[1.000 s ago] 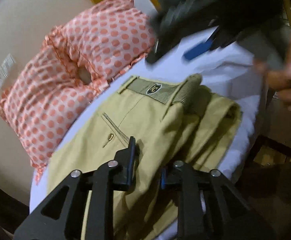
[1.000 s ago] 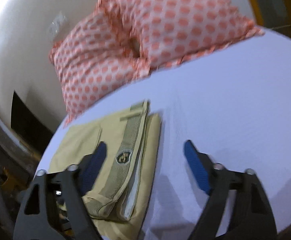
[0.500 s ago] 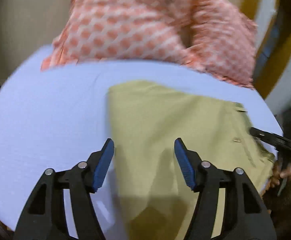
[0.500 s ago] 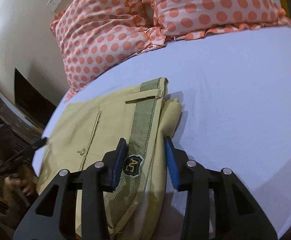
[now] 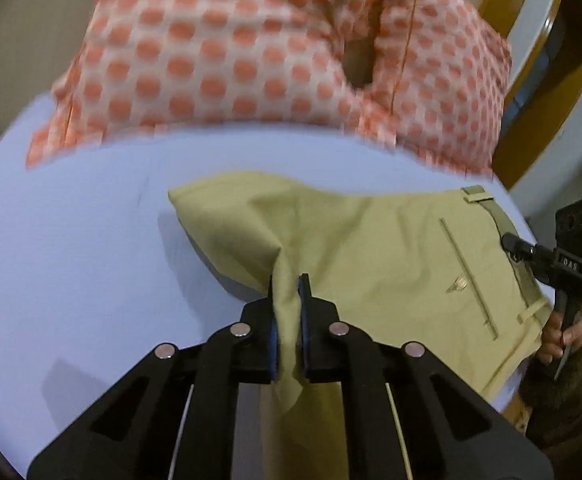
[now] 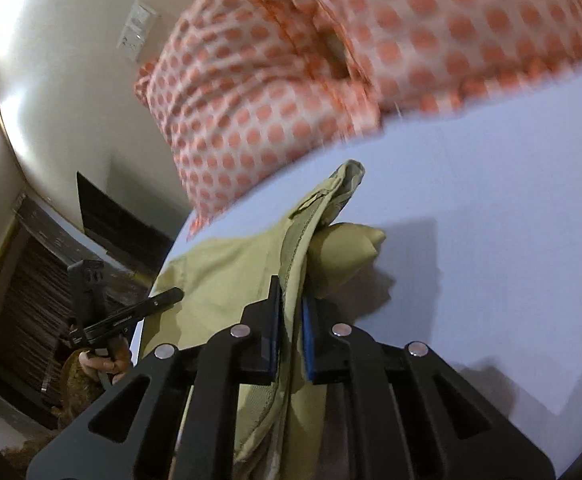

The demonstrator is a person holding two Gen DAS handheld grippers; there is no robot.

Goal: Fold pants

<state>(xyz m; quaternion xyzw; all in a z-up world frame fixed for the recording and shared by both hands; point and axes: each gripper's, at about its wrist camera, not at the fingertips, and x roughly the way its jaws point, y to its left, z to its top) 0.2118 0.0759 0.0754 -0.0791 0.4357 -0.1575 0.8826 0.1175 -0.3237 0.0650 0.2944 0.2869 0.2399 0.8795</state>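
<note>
Khaki pants [image 5: 391, 248] lie partly folded on a white bed sheet [image 5: 71, 248]. My left gripper [image 5: 287, 292] is shut on a pinched fold of the pants at the near edge, lifting the cloth into a ridge. In the right wrist view my right gripper [image 6: 291, 304] is shut on the pants [image 6: 227, 280] at the striped waistband [image 6: 299, 236], which stands up between the jaws. The right gripper also shows in the left wrist view [image 5: 531, 256] at the waistband end. The left gripper shows in the right wrist view [image 6: 131, 312] at the far edge of the pants.
Two pillows with orange polka dots [image 5: 251, 52] lie at the head of the bed, just beyond the pants; they also show in the right wrist view [image 6: 371, 60]. A cream wall with a switch plate [image 6: 137, 30] stands behind. The bed edge [image 6: 167, 256] drops to a dark floor on the left.
Both grippers have closed on the pants: the left from open over the cloth to pinching a fold, the right tightening on the waistband. Both pinched parts are now lifted off the sheet.
</note>
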